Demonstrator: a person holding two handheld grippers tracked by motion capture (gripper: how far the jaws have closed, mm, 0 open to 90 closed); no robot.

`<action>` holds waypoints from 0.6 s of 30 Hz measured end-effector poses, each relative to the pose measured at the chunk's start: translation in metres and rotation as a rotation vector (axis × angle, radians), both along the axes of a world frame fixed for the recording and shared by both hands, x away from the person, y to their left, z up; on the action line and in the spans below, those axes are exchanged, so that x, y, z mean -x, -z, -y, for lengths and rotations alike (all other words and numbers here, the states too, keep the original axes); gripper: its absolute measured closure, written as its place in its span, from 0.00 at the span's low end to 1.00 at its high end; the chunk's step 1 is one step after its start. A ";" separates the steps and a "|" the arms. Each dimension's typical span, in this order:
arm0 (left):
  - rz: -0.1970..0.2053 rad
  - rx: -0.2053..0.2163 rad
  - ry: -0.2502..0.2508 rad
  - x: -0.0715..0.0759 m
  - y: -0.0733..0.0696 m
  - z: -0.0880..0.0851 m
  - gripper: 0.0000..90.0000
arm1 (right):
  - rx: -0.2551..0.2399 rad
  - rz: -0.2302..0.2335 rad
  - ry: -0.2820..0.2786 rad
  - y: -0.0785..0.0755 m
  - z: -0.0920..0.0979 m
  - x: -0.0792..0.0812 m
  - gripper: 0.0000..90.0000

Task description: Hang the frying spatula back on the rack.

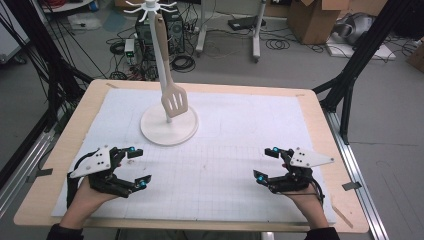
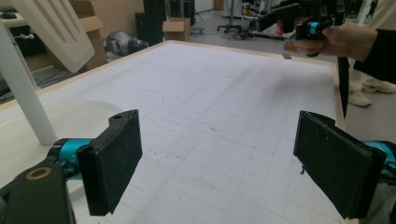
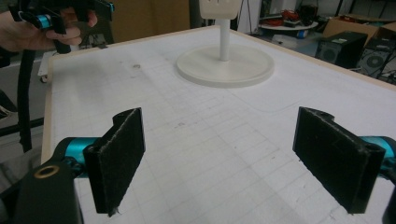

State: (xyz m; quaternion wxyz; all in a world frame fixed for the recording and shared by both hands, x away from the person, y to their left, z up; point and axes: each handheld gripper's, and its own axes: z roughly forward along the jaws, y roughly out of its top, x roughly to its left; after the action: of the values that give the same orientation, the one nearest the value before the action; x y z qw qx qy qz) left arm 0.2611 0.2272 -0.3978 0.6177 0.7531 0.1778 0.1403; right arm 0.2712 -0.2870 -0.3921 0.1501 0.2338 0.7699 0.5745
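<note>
Left claw (image 1: 135,167): wide open, holding nothing, low over the white gridded mat (image 1: 240,150) on the desk.
Right claw (image 1: 266,164): wide open, empty too.
Cream wooden slotted spatula (image 1: 172,97): hangs on the white round-based stand (image 1: 169,127), far side of the mat; long way nearly up-down, blade down.
Risk: a bump could tip the stand.

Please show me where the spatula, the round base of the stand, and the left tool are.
spatula (image 1: 174,103): high view, on its slotted blade.
round base (image 1: 155,131): high view, on its bare left part.
left tool (image 1: 137,167): high view, midway between its fingertips.
</note>
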 end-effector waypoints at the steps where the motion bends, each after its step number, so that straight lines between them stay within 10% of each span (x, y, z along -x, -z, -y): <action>1: -0.011 -0.007 0.003 -0.001 0.003 0.000 0.18 | 0.001 -0.003 0.001 0.001 0.000 -0.001 0.18; 18: -0.010 -0.016 0.012 0.004 0.015 0.006 0.20 | 0.026 -0.023 -0.011 0.007 -0.005 -0.003 0.17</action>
State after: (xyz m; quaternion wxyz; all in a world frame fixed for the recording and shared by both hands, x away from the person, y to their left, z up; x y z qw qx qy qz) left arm 0.2567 0.2210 -0.4126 0.6114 0.7599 0.1755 0.1342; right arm 0.2738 -0.2819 -0.3996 0.1409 0.2342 0.7805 0.5623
